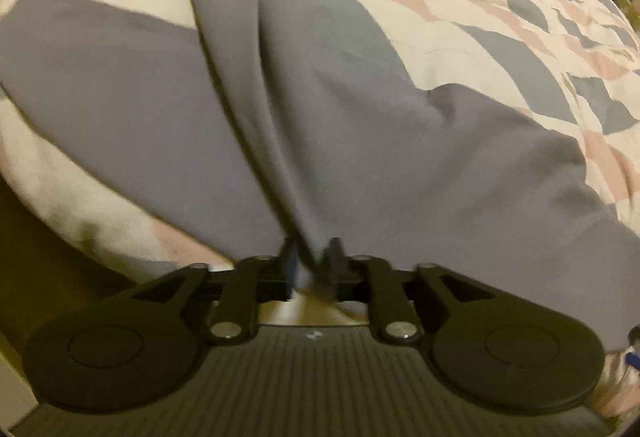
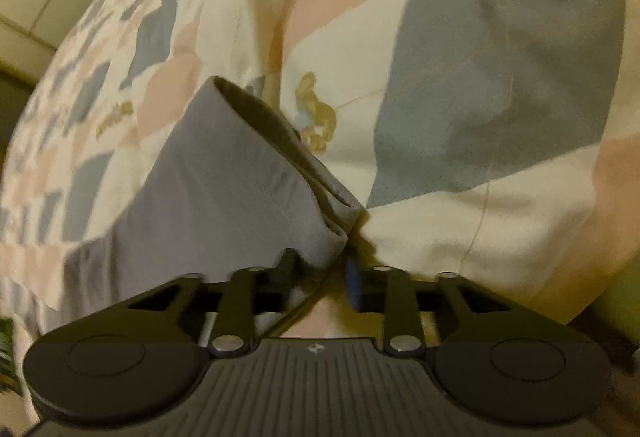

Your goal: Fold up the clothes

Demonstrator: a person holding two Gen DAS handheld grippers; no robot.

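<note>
Your left gripper (image 1: 310,261) has its fingers clamped on a pinched ridge of the grey garment (image 1: 380,141), which is spread over the patterned bedspread (image 1: 500,17). Your right gripper (image 2: 320,273) grips its folded edge.

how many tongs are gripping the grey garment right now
2. The left tongs pinch a raised fold of the grey garment over the quilt. The right tongs hold its hemmed edge.
</note>
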